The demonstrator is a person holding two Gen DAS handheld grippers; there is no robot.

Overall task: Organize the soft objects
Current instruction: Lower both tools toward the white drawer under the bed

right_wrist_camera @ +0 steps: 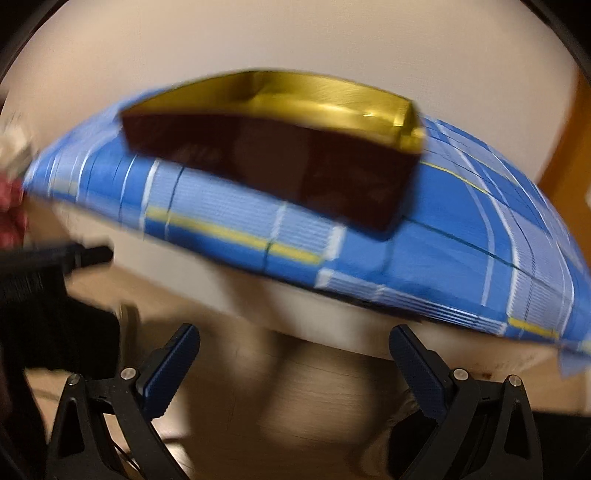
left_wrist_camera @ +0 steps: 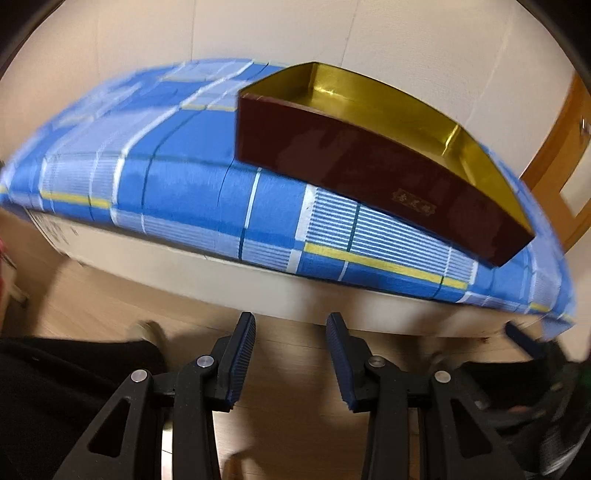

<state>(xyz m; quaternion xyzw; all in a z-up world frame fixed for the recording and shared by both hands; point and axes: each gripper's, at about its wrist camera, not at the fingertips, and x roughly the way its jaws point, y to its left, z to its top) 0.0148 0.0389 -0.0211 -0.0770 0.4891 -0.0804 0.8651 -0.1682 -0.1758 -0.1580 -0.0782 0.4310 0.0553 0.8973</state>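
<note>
A dark red box (left_wrist_camera: 351,166) with an empty gold inside rests on a blue checked cloth (left_wrist_camera: 184,177). The cloth covers a low white surface. My left gripper (left_wrist_camera: 291,318) hangs over the floor in front of that surface, short of its edge. Its fingers stand a little apart with nothing between them. The right wrist view is blurred. It shows the same box (right_wrist_camera: 277,162) and cloth (right_wrist_camera: 443,240), with my right gripper (right_wrist_camera: 294,330) wide open and empty below the cloth's front edge. Something red and pink (right_wrist_camera: 11,206) shows at the far left, too blurred to name.
The white side of the low surface (left_wrist_camera: 258,280) faces me, above a wooden floor (left_wrist_camera: 288,373). A person's black-clad legs (left_wrist_camera: 74,369) fill the lower left. A wooden door frame (left_wrist_camera: 554,155) stands at the right, with a pale wall (left_wrist_camera: 258,33) behind.
</note>
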